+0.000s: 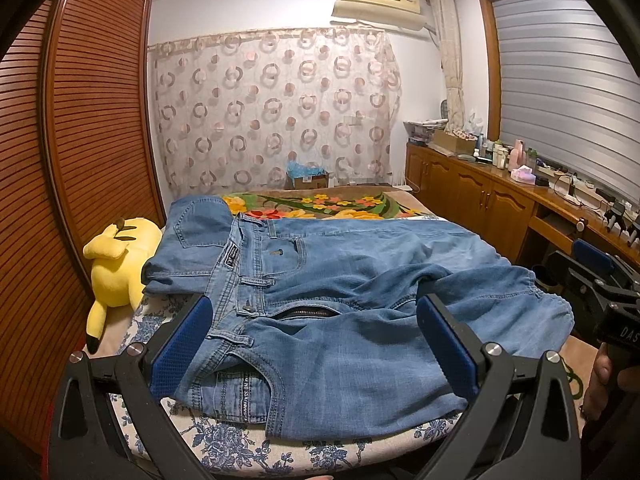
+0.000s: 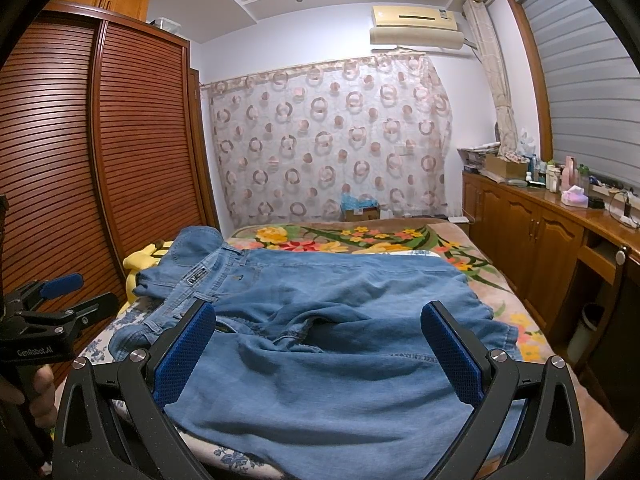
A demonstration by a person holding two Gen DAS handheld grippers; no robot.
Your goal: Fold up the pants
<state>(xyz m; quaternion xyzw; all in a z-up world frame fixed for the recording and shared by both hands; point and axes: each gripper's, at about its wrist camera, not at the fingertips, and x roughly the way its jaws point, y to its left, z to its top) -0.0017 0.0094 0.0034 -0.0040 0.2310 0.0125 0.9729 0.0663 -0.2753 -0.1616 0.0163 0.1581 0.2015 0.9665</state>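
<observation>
Both grippers, left (image 1: 312,344) and right (image 2: 320,356), gape empty over the jeans (image 1: 360,300), whose length runs crosswise, waistband nearer the left.

A louvred wooden wardrobe (image 2: 120,152) lines one wall, a circle-patterned curtain (image 2: 332,136) hangs beneath the air conditioner (image 2: 416,26), and wooden cabinets (image 2: 532,236) sit under the shuttered window (image 2: 592,92).

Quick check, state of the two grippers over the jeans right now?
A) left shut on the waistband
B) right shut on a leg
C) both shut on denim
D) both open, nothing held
D: the left gripper and the right gripper both have their blue pads spread wide above the jeans, with no cloth pinched between them.
</observation>
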